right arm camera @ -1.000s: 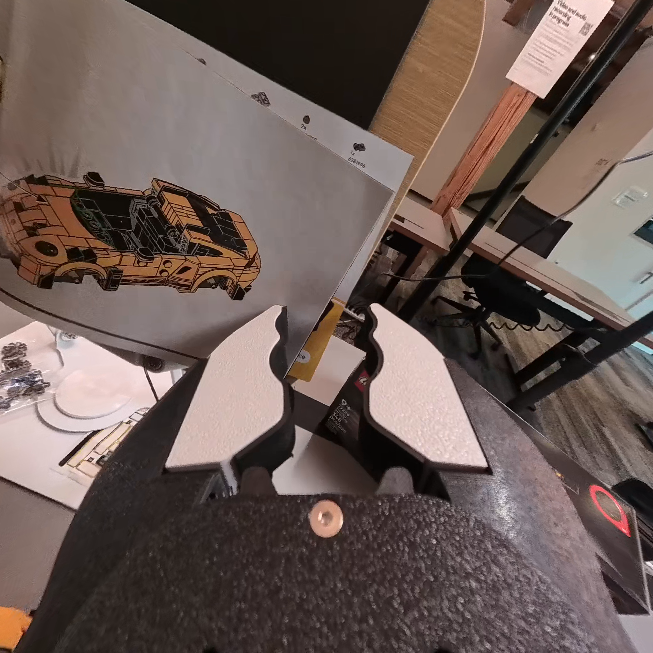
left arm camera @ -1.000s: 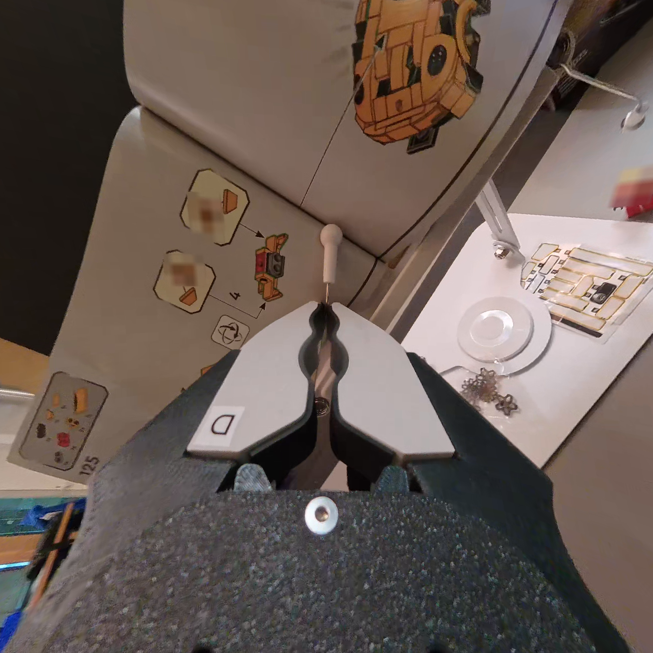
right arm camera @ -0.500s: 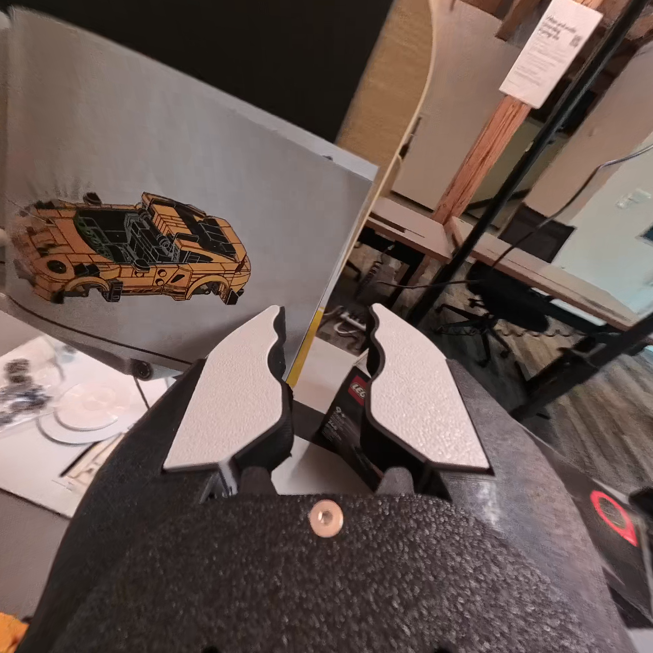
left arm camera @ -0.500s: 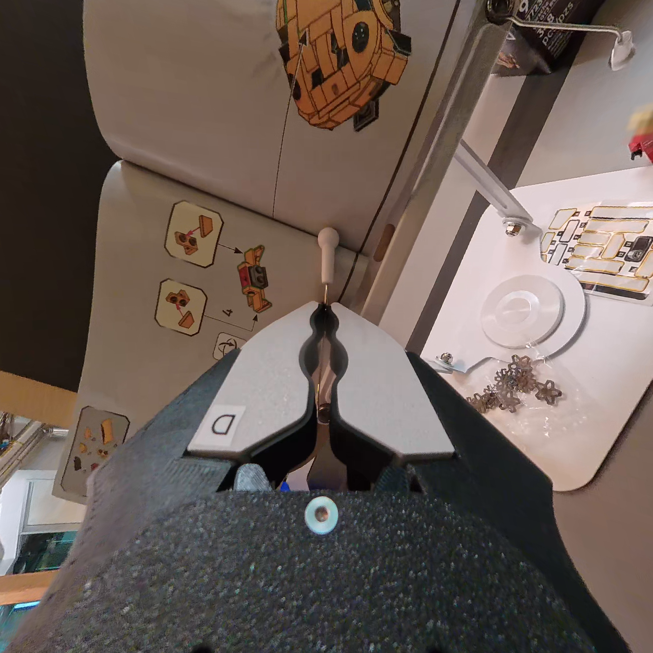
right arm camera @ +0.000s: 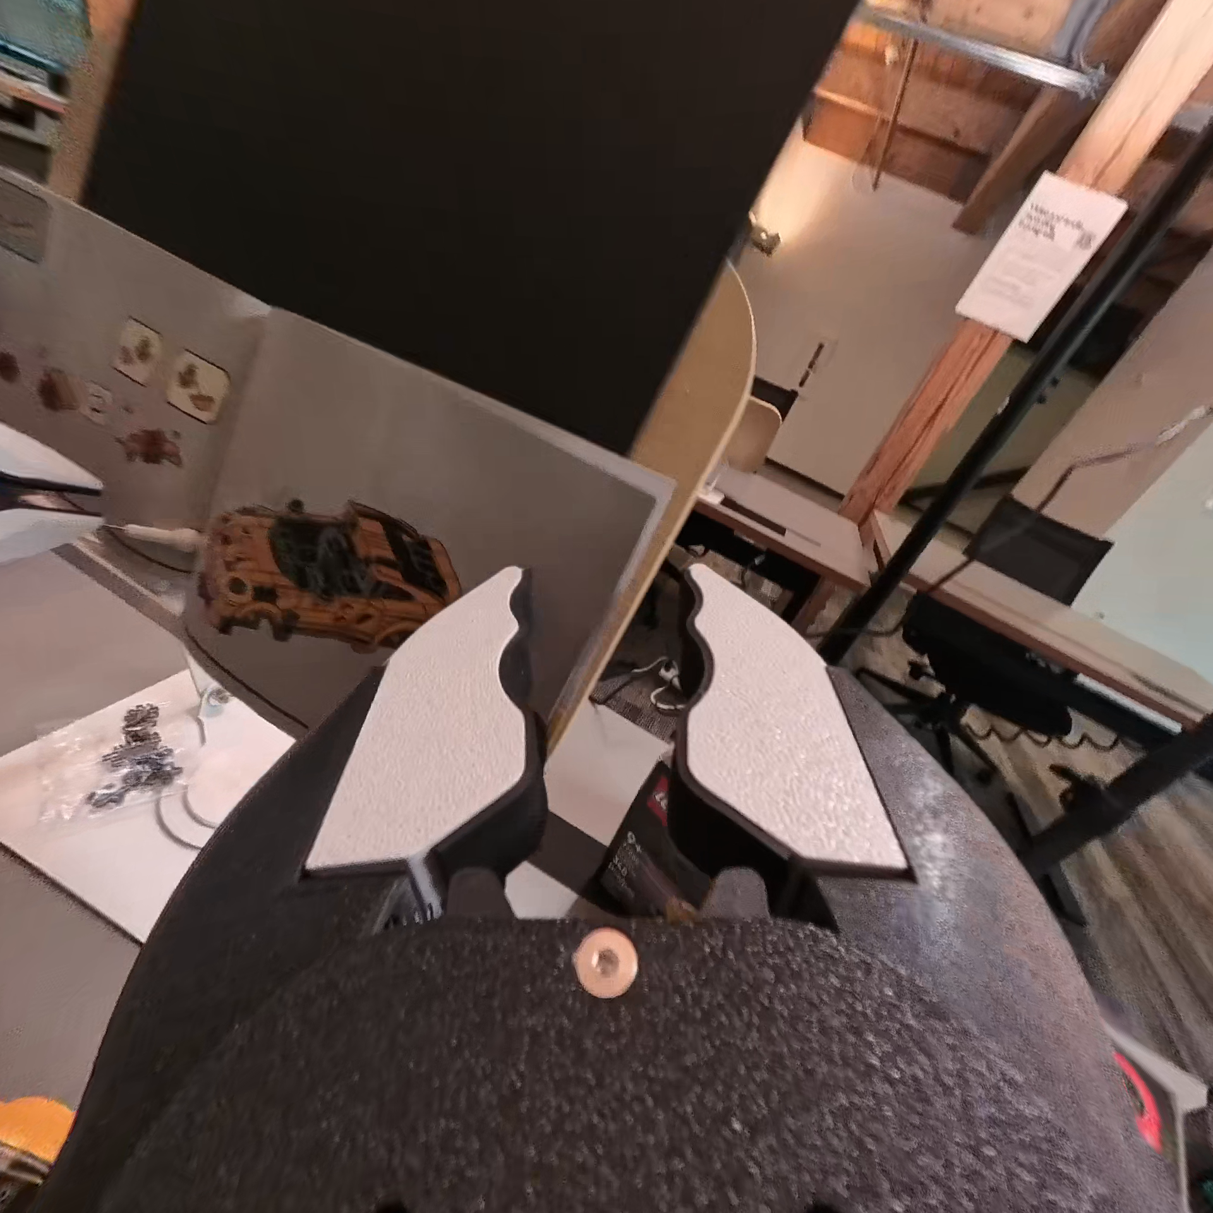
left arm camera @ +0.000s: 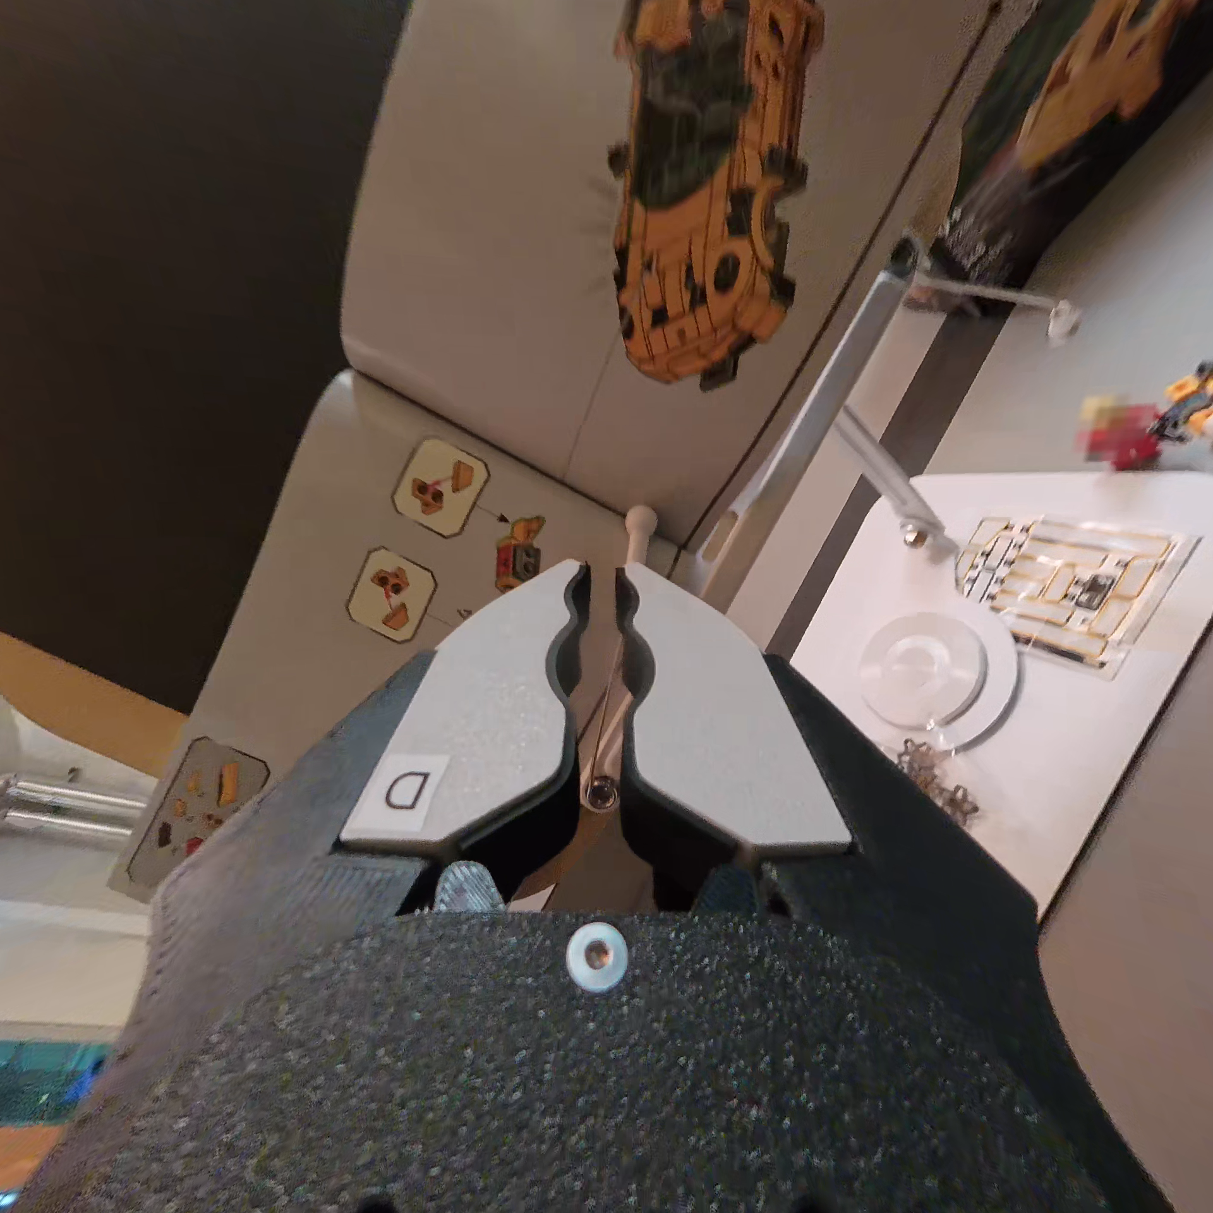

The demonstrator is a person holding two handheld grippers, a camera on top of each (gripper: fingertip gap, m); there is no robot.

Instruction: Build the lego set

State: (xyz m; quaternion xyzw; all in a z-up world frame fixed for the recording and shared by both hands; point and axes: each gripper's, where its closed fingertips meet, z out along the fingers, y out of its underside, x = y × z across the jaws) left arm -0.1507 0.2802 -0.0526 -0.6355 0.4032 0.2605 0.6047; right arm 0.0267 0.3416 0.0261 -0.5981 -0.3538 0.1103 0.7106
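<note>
The open instruction booklet (left arm camera: 512, 262) stands on a holder, its pages showing an orange car and step pictures. A thin wire page-holder with a white tip (left arm camera: 640, 525) lies across the lower page. My left gripper (left arm camera: 602, 568) is slightly open, and the wire runs loose between its jaws. A small red and yellow Lego build (left arm camera: 1116, 440) sits blurred at the far right. My right gripper (right arm camera: 604, 581) is open and empty, to the right of the booklet (right arm camera: 394, 459).
A white board (left arm camera: 1083, 755) carries a sticker sheet (left arm camera: 1063, 591), a clear disc (left arm camera: 919, 663) and a bag of small dark parts (left arm camera: 938, 781). The black Lego box (right arm camera: 630, 847) lies under my right gripper. A black panel (right arm camera: 426, 197) stands behind; a black pole (right arm camera: 1017, 426) is on the right. Spacing between my two grippers at the tips: around 20 cm.
My left gripper has opened a little and let go of the wire page-holder. My right gripper has drawn back and swung right, so the booklet sits farther left in its view.
</note>
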